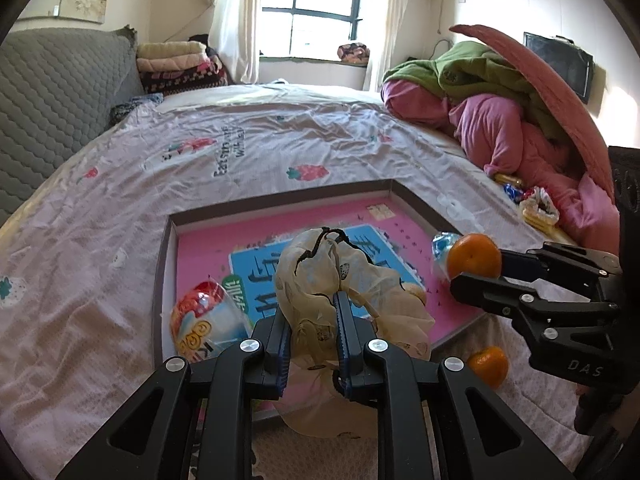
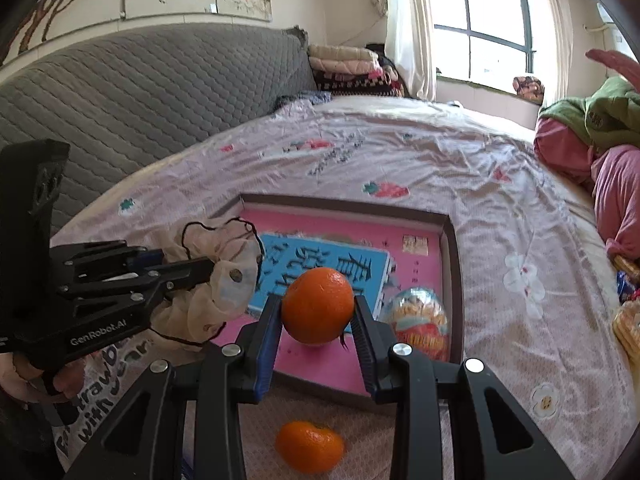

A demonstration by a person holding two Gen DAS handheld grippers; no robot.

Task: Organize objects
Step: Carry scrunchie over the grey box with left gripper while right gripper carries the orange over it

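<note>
My left gripper point(image 1: 310, 312) is shut on a beige sheer scrunchie point(image 1: 340, 276) with dark trim, held above the shallow box point(image 1: 168, 240) with the pink printed bottom. From the right wrist view the same scrunchie point(image 2: 224, 276) hangs at the left in that gripper point(image 2: 208, 270). My right gripper point(image 2: 316, 312) is shut on an orange mandarin point(image 2: 318, 306) over the box's near edge point(image 2: 452, 248); the left wrist view shows this mandarin point(image 1: 474, 258) in that gripper point(image 1: 478, 270) at the right. A second mandarin point(image 2: 310, 446) lies on the bedsheet outside the box, also visible as a mandarin point(image 1: 489, 366) beside the box's corner.
A snack packet point(image 1: 204, 322) lies inside the box, seen too as a packet point(image 2: 416, 320) at its right side. A pile of pink and green bedding point(image 1: 500, 120) sits at the right, with more snacks point(image 1: 536, 204) beside it. A grey quilted headboard point(image 2: 140, 96) runs along the left.
</note>
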